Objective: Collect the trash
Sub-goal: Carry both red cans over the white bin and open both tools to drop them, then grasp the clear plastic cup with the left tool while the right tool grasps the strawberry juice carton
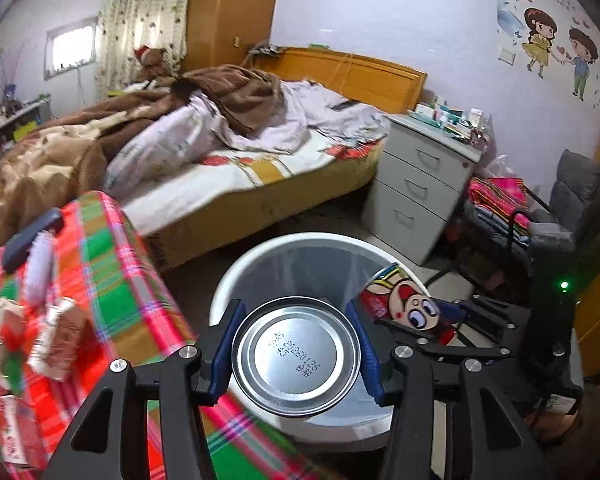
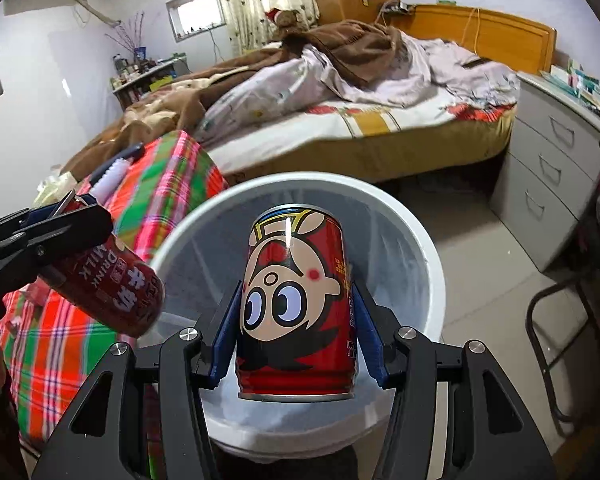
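1. A home bedroom, lived in.
2. At 12 o'clock, an unmade bed (image 1: 228, 152) with wooden headboard (image 1: 356, 72), brown blanket (image 1: 236, 96) and pale rumpled sheets.
3. At 2 o'clock, a grey three-drawer bedside cabinet (image 1: 416, 192) with small boxes on top.
4. At 1 o'clock, cartoon boy-and-girl wall stickers (image 1: 560, 48) on a lilac wall.
5. At 11 o'clock, a floral curtain (image 1: 144, 20) beside a small window (image 1: 70, 46).
6. At 10 o'clock, a cluttered shelf (image 2: 148, 76) against the wall.
7. At 6 o'clock, a white household bin (image 2: 428, 248) on the tiled floor.

Floor (image 2: 480, 240) carries white bin (image 2: 420, 240); plaid-clothed table (image 1: 112, 280) holds cartons (image 1: 60, 336).
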Motion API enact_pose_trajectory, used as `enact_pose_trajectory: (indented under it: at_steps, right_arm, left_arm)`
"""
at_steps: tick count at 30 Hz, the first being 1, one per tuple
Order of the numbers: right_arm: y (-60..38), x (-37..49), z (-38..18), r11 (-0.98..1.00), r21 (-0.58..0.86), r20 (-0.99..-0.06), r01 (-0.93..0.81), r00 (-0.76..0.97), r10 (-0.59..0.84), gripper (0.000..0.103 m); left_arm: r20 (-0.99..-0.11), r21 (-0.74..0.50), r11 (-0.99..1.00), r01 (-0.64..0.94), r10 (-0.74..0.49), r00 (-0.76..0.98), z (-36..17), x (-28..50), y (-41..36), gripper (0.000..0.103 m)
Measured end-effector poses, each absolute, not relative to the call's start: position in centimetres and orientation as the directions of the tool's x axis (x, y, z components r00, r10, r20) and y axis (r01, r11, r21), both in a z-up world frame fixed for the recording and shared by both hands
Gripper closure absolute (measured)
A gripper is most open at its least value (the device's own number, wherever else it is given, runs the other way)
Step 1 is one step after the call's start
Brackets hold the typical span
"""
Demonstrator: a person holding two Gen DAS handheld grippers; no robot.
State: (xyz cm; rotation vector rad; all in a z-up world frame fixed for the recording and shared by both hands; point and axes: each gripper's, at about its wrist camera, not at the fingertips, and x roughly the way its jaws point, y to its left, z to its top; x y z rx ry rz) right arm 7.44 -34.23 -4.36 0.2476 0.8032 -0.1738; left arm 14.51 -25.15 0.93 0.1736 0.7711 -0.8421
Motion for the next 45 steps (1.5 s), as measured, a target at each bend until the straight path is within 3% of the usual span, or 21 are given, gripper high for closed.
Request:
enact_pose_trajectory:
  at_steps: [10,14,28,45]
  right_arm:
    - [-35.5,7.5,-5.8,0.959,0.131,-0.765,0.251,0.641,-0.063,0.048]
    - [-35.7,6.9,-5.3,0.955,0.150,-0.748,0.256,0.660,-0.060,0.037]
    - [-34.6,6.4,-3.7,0.954,0.145,-0.709,0.261,0.700,-0.083,0.037]
    - [-29.3,7.3,-1.2,0.979,0.149,-0.638,0.142,0.770,-0.014,0.037]
  left_arm:
    - [-0.705,-0.169,0.675,0.718,-0.592,0.390,-1.5,15.3,-27.4,0.051]
    - [-0.692,-0.181,0.671,0.719,-0.606,0.391,-1.1,15.2,-27.1,0.039]
    - [-0.662,-0.175,0.716,0.676,-0.594,0.457,0.7,13.8,-23.4,0.039]
    - [-0.621,-0.150,0.817,0.556,-0.516,0.590,2.5,12.5,-14.4,0.039]
